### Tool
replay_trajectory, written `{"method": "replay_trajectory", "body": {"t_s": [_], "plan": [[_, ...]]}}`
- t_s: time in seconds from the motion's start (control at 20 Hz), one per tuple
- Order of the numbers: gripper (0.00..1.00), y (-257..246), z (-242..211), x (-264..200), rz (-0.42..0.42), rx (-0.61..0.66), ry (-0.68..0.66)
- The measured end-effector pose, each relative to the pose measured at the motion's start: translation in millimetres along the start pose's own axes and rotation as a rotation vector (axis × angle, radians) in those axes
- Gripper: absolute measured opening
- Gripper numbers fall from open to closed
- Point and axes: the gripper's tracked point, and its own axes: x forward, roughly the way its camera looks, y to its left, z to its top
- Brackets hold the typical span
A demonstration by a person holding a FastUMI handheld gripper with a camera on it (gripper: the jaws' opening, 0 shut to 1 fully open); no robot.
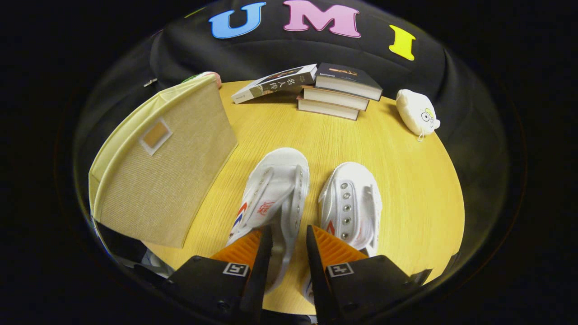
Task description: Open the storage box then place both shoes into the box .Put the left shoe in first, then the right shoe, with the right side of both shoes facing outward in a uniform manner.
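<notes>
We are looking down along the hand-held gripper [289,234], which is tilting steeply toward the round wooden tabletop [406,180]. Its two fingers are standing a narrow gap apart, holding nothing, and the gap is sitting over the inner edge of the left-hand shoe [273,194]. That white canvas shoe is lying toes away from us, its heel end passing under the left finger. The right-hand shoe [352,205], also white with metal eyelets, is lying just beside it, nearly parallel, with its heel end hidden behind the right finger. We cannot tell whether either finger is touching a shoe. To the left of the shoes, the storage box [167,167], a beige fabric box with a small label pocket on its lid, is sitting near them with the lid down. Beyond the shoes, at the far edge, a stack of books [338,92] is resting with another book [275,83] leaning against it. A small white plush toy [417,113] is lying to the right of the stack.
</notes>
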Motion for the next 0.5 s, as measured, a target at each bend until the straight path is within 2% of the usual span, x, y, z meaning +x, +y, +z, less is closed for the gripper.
{"method": "replay_trajectory", "body": {"t_s": [0.05,0.1,0.2,0.4,0.5], "plan": [[0.44,-2.8,0.1,10.7,-0.025,0.025,-0.003],[0.31,-4.0,-2.1,17.0,-0.043,0.065,0.009],[0.15,-3.3,2.4,19.9,-0.057,0.181,-0.026],[0.06,1.2,9.4,8.0,-0.020,0.371,-0.025],[0.06,-1.0,18.9,-3.8,-0.013,0.379,-0.043]]}}
